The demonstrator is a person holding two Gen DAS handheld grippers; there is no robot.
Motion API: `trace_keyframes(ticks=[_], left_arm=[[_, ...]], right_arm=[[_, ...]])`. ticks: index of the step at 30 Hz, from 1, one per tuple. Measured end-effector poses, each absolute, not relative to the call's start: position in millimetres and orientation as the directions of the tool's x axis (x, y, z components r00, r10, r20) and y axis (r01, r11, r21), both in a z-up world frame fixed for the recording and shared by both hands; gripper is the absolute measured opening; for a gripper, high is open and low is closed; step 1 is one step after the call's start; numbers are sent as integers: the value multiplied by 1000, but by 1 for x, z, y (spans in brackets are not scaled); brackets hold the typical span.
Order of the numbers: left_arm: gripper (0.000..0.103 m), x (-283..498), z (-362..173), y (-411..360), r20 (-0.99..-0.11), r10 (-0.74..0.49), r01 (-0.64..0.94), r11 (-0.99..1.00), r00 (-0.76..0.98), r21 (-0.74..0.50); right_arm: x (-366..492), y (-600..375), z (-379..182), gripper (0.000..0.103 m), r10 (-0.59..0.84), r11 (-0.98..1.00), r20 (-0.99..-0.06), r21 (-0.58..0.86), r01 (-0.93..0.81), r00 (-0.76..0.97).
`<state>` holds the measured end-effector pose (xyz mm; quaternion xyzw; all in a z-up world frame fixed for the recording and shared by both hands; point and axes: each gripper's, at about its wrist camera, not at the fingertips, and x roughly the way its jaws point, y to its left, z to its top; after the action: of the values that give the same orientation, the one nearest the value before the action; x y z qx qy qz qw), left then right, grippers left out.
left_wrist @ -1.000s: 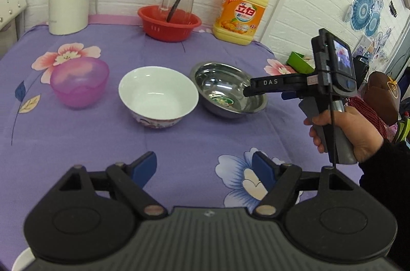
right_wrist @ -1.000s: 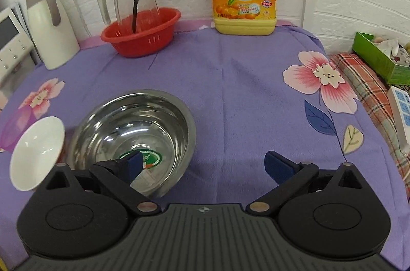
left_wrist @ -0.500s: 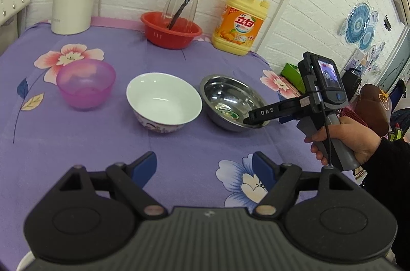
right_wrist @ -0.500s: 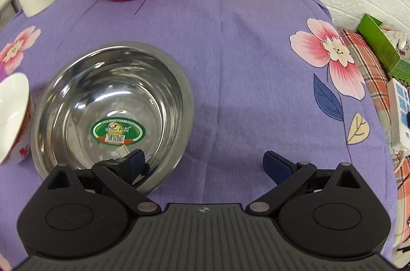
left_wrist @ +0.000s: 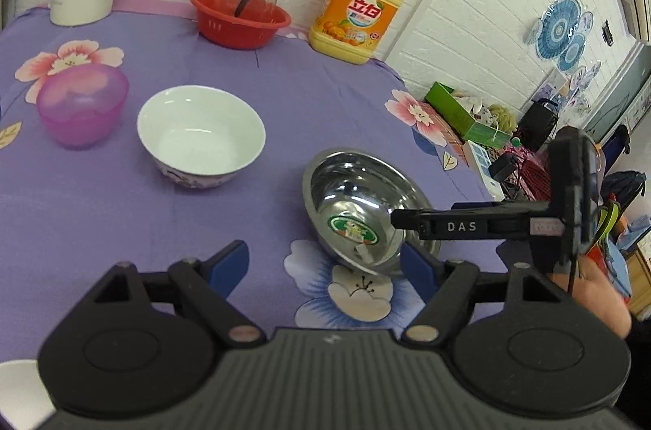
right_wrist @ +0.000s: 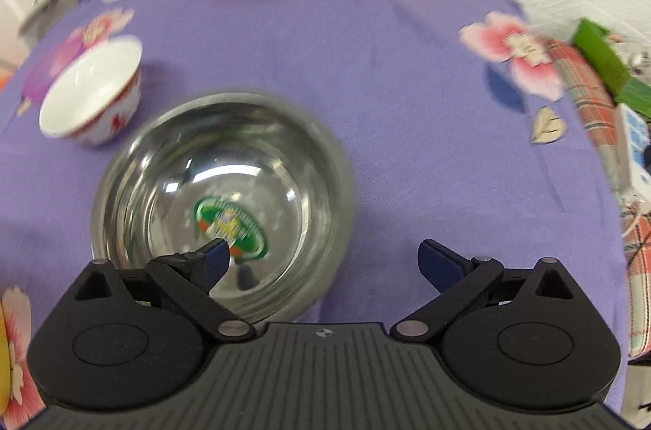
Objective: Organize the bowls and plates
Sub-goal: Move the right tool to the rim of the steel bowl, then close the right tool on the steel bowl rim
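Though smeared by blur, reads clearly as a steel bowl (right_wrist: 228, 161) at lower centre of the right wrist view, on the purple cloth (right_wrist: 407, 84). Sits right of centre in the left wrist view and looks tipped there, possibly off the cloth on one side; hard to call.

Right gripper (right_wrist: 325, 259) spread wide, one pad down inside the bowl, the other outside its rim, neither pressing. Left gripper (left_wrist: 325, 267) also spread wide at lower centre, holding nothing.

Judging the handling: thin metal, so probably light, stiff, unbreakable, but polished and slippery. Best pinched across the wall just under the rolled rim, firmly, since likely to swing or slide out.

White bowl (left_wrist: 201, 129) left of centre and purple bowl (left_wrist: 81, 104) at far left look like possible nesting partners. Treat the white one as fragile ceramic.
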<state>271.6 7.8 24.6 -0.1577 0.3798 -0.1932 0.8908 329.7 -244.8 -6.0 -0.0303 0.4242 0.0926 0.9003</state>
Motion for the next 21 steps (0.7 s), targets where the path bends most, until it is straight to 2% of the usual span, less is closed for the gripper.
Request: trace_keyframes(ticks=[4,7,14,18,21], left_arm=[[76,303,13,-14,-643,-406,139,895,650,-425],[76,321,-1,-27,-678,-352,86,915,646,-393],[77,346,-23,-45,-716,-273,13,938,643,-346],[77,347,-31,-55,-718,-252,18,948,649,-317],[76,347,-32,-59,-715,-220,15,959,664,-282]], right_arm=[[321,-256,-12,103,183,983,-677,105,-153,713],[324,-254,-31,103,200,980,-657,131,-151,727],[326,-250,-44,103,188,981,-640,78,-180,745],[325,-242,-50,103,153,983,-627,17,-183,764],[325,-244,-51,103,157,983,-617,24,-182,771]])
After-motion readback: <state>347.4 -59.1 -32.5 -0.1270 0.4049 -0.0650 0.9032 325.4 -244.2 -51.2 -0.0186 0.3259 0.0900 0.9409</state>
